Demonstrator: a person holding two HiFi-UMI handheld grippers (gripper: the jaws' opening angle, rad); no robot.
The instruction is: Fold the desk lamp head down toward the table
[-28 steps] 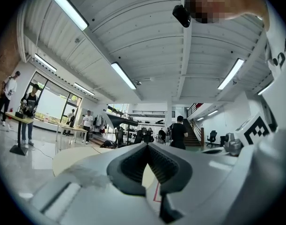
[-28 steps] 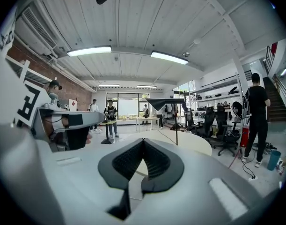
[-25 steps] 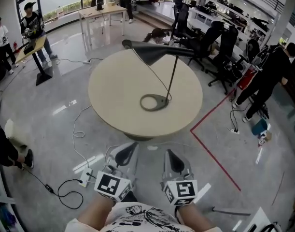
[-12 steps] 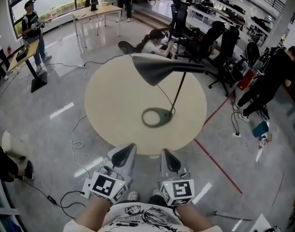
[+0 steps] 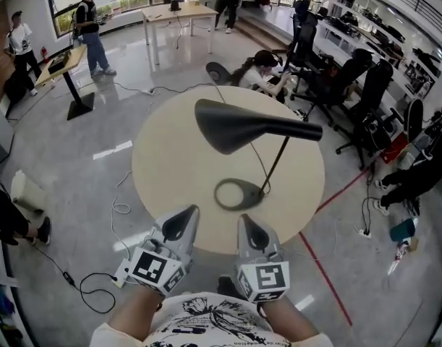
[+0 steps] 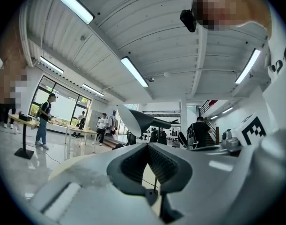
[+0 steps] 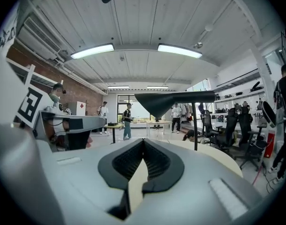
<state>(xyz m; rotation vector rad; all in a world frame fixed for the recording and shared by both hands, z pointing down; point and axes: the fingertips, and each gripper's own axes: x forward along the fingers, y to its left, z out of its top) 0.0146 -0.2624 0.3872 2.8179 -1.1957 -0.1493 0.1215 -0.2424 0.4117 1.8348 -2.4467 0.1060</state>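
Observation:
A black desk lamp stands on the round beige table (image 5: 170,157). Its ring base (image 5: 237,194) rests right of the table's middle, and a thin stem (image 5: 277,166) rises to the level cone-shaped head (image 5: 231,125). My left gripper (image 5: 184,219) and right gripper (image 5: 246,226) hover side by side at the table's near edge, short of the base, both shut with nothing in them. In the left gripper view the lamp head (image 6: 140,120) shows above the shut left gripper (image 6: 148,145). In the right gripper view the head (image 7: 168,100) hangs ahead of the shut right gripper (image 7: 143,140).
A person crouches (image 5: 260,71) just beyond the table. Office chairs (image 5: 351,85) crowd the right side. Cables (image 5: 119,208) and a power strip lie on the floor at the left, and red tape (image 5: 322,266) runs along the floor at the right. People stand by desks (image 5: 181,13) at the back.
The table and lamp have drawn closer. Both grippers have moved forward to the table's near edge. Their jaws stay shut and the lamp's pose is unchanged.

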